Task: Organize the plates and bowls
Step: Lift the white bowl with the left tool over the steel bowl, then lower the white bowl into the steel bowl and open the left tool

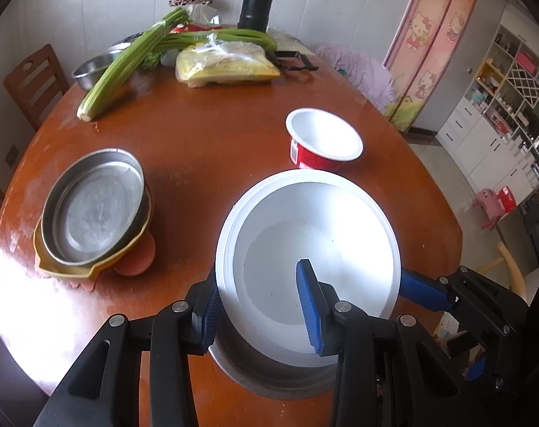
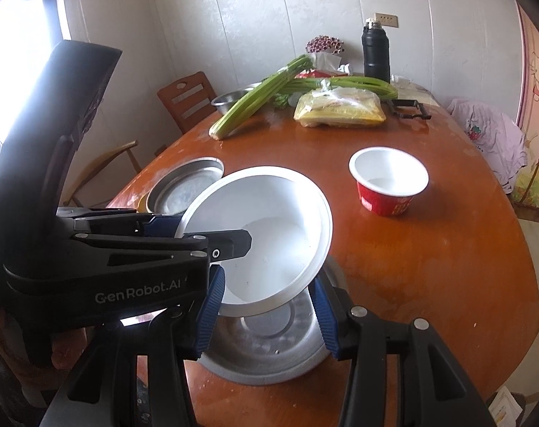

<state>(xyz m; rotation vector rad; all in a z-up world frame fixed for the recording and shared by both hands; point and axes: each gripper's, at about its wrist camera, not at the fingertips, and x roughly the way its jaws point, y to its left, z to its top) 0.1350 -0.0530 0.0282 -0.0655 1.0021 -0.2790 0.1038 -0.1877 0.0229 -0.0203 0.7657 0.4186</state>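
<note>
My left gripper (image 1: 257, 306) is shut on the near rim of a white bowl (image 1: 315, 242), one finger inside and one outside. It holds the bowl tilted above a steel plate (image 1: 269, 377). In the right wrist view the white bowl (image 2: 269, 235) hangs over the steel plate (image 2: 266, 345), and my right gripper (image 2: 266, 316) is open with its fingers on either side of that plate, beneath the bowl. A red bowl with a white inside (image 1: 323, 138) (image 2: 388, 181) stands further right. A steel dish stacked on a yellow dish (image 1: 95, 210) (image 2: 184, 186) sits at the left.
Celery (image 1: 127, 64), a bagged yellow packet (image 1: 227, 64), a steel basin (image 1: 91, 67), a black flask (image 1: 255, 3) and a black peeler (image 1: 294, 60) lie at the table's far end. A wooden chair (image 1: 31, 82) stands at the left. The table edge (image 1: 447, 213) curves at the right.
</note>
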